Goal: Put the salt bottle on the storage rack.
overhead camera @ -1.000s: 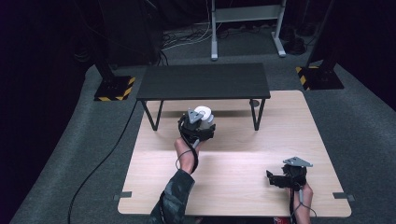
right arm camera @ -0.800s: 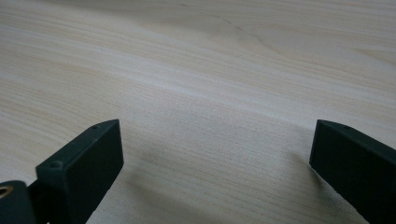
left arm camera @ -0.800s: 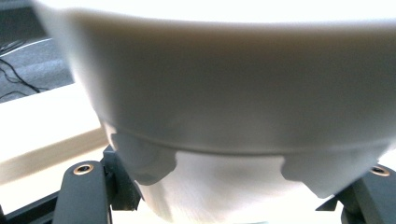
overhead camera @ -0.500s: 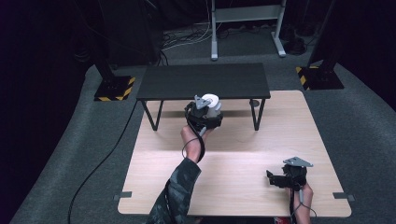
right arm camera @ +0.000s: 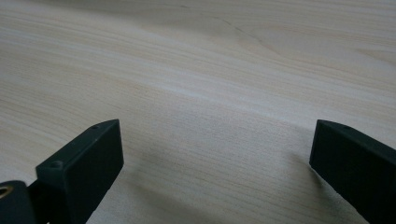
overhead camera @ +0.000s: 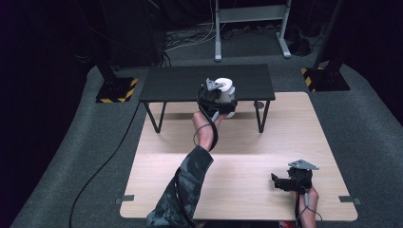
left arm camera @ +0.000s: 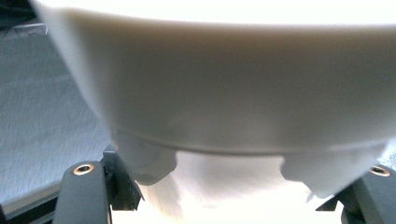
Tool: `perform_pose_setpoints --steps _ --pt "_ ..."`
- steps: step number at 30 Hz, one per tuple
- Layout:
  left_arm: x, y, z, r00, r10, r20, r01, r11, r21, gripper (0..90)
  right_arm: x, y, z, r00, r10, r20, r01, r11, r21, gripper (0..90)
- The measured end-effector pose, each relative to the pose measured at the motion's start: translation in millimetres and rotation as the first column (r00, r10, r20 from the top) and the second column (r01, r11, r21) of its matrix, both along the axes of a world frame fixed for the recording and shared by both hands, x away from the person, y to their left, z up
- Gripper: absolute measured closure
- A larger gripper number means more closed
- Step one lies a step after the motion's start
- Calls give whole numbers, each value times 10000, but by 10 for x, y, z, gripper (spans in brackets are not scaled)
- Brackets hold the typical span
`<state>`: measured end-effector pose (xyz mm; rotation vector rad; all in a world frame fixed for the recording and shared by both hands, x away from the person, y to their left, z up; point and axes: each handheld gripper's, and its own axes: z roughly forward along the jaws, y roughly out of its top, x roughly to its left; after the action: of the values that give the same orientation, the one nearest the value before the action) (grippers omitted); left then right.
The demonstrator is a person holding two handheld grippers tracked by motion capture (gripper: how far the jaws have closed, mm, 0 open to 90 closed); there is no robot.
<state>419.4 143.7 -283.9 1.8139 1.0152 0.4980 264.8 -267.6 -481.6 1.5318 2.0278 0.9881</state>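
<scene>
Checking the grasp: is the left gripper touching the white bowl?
Touching. In the left gripper view the white bowl sits between the left gripper jaws, pressed against them.

Black bench [overhead camera: 180, 83] on wooden table [overhead camera: 247, 190]

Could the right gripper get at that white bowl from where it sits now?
Probably not without a long move. The right gripper rests open near the wooden table's front edge, while the white bowl is held in the left gripper at the black shelf. Nothing lies between.
</scene>
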Motion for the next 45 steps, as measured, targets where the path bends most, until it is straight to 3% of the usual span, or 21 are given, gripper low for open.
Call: perform_pose_setpoints --steps 4,12,18,20,23,32,36,45 --pt "58 -64 84 9999 -81 66 81 10000 48 300 -3 -4 -2 10000 -6 10 6 10000 37 16" --pt "317 -309 256 10000 -47 16 46 9990 434 300 -9 -16 -9 10000 8 65 -8 10000 89 16" --pt "520 -483 286 9998 103 -166 -92 9978 658 301 -11 -22 -11 10000 34 84 -35 9999 103 16" --pt "645 -559 265 9990 179 -401 -152 9976 680 300 -15 -26 -15 9999 52 118 -54 9999 116 16" --pt "705 -623 261 9985 235 -486 -197 9968 778 301 -16 -30 -16 9999 68 132 -69 9999 121 16" --pt "782 -829 222 9979 211 -613 -148 9948 1012 301 -24 -39 -20 9998 103 170 -105 9998 163 16" --pt "734 -935 181 9990 386 -235 -350 9900 1367 301 -29 -45 -23 9997 113 199 -116 9998 186 17" --pt "679 -953 88 9984 542 164 -558 9909 1224 299 -27 -39 -21 9998 113 193 -116 9998 161 17"
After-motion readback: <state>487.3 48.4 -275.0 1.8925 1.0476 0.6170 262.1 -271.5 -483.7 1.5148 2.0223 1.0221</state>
